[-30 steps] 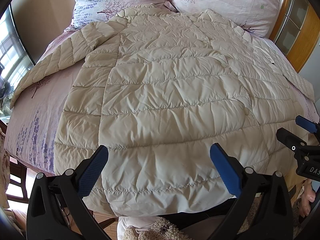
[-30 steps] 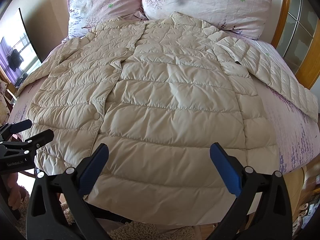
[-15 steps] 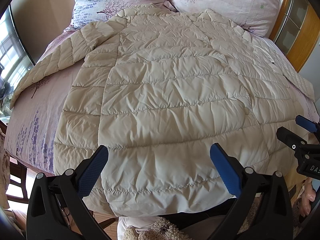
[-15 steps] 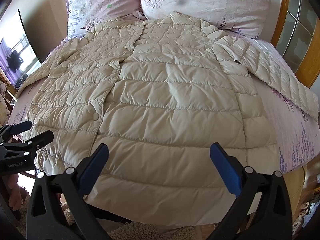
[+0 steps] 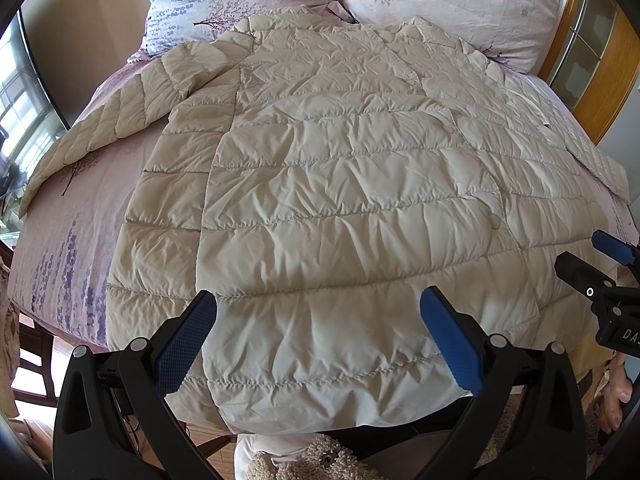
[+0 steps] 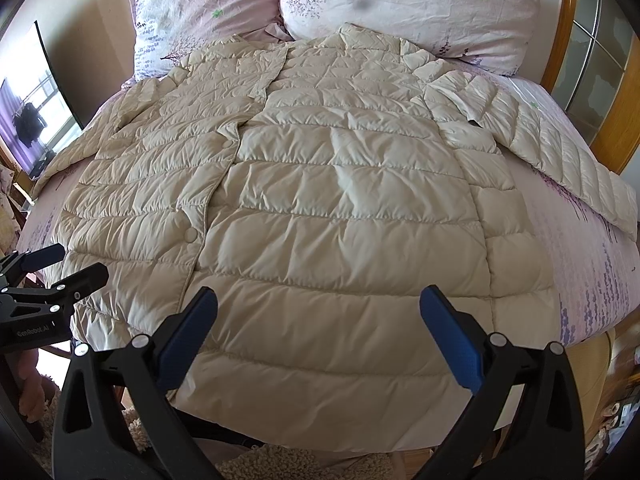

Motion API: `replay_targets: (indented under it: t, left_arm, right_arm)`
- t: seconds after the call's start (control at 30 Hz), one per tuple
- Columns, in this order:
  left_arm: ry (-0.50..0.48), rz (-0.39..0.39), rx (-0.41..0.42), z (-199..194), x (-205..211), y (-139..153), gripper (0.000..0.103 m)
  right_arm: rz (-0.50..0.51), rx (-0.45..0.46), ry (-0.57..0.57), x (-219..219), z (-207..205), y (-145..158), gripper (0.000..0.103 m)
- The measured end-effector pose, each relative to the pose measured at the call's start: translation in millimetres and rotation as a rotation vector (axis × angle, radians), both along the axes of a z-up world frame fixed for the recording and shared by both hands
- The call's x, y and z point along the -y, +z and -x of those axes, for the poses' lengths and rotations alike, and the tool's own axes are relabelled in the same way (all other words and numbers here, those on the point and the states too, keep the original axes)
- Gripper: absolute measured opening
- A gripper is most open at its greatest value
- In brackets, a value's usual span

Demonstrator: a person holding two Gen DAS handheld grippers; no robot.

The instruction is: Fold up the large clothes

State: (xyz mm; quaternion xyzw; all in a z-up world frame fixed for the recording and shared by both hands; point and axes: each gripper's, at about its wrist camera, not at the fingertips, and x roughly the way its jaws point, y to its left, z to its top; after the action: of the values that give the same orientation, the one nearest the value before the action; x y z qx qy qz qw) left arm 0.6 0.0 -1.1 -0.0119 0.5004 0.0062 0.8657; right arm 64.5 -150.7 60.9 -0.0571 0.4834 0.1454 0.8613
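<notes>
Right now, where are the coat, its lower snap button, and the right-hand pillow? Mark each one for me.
coat (image 6: 340, 200): right wrist view, middle of the quilted front panel.
snap button (image 6: 190, 235): right wrist view, centre of the round snap on the front edge.
pillow (image 6: 420, 4): right wrist view, middle of its flowered cover.

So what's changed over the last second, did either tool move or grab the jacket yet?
Almost nothing. The right tool eased slightly forward and left, so the jacket sits a touch lower and more to the right in its view. The left tool held its place. Nothing was taken hold of or let go: both tools are open, above the hem. The jacket lies spread flat on the bed, sleeves out, below the pillows.
</notes>
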Motion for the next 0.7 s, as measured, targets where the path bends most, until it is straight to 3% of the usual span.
replay_targets:
  t: [0.7]
  left_arm:
    - [0.004,-0.004,-0.001,-1.9,-5.8,-4.1,0.102]
  right_arm:
    - [-0.031,-0.007,-0.018,3.1,-4.6,1.7,0.101]
